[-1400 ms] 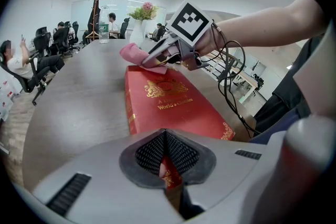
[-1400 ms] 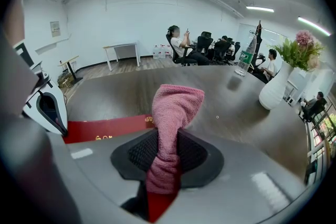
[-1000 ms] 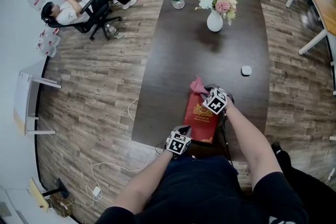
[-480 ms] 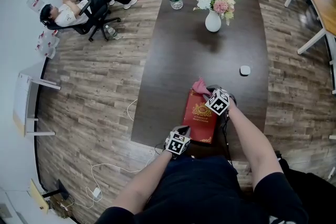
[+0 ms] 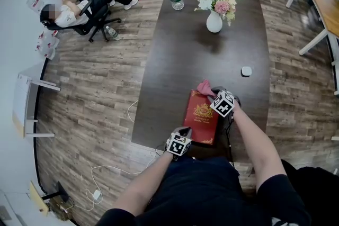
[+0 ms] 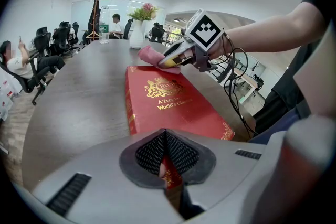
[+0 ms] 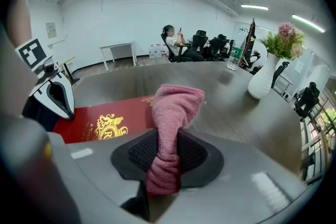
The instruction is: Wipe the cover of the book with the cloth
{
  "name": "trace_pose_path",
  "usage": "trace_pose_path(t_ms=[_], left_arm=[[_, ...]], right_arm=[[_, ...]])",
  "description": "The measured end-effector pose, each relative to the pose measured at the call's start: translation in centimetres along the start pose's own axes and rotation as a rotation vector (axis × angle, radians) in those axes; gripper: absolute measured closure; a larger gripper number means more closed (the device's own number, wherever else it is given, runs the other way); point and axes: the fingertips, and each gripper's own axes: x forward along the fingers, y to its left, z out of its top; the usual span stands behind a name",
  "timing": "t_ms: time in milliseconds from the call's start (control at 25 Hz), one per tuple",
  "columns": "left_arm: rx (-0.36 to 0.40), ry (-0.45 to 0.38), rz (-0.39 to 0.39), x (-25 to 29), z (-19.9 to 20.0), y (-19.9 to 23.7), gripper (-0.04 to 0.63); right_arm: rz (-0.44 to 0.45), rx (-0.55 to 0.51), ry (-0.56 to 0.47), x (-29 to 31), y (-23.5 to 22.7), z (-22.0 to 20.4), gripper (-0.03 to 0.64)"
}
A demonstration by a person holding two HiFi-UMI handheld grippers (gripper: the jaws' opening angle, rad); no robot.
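Book (image 5: 202, 123): red hardback, probably stiff and slick, flat at lower centre on the counter (image 5: 180, 61). Left claw (image 6: 167, 168) is closed on its near edge, likely the best hold; right claw (image 7: 165, 157) is clamped on the soft pink cloth (image 7: 176, 102) at the far corner.

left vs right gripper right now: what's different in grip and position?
Grip: the left gripper is shut on the near edge of the red book; the right gripper is shut on the pink cloth.
Position: the left gripper sits at the book's near end, by the table edge; the right gripper is at its far end.
Shared: both are shut on something.
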Motion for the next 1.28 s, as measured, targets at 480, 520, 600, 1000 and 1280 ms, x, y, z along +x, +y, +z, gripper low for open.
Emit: trace_pose_path(t_ms=[480,520,600,1000,1280], left_arm=[[0.007,-0.001,-0.002,0.1,0.0,0.0,0.6],[0.008,0.001,-0.001,0.0,0.0,0.1,0.6],[0.01,0.004,0.001,0.0,0.0,0.1,0.6],[0.004,0.001,-0.002,0.0,0.2,0.0,0.6],[0.003,0.003,-0.001,0.2,-0.1,0.1,0.6]], right_arm=[[-0.017,0.021,0.003,-0.9,-0.7,-1.4,0.509],[-0.018,0.022,0.004,-1.0,-0.7,-1.5,0.509],[-0.02,0.022,0.005,-1.3,-0.8,-1.7,0.509],[-0.031,0.028,0.008,-2.1,-1.2,-2.7,0.509],[-0.042,0.042,0.007,-2.5,-1.4,-3.4,0.509]])
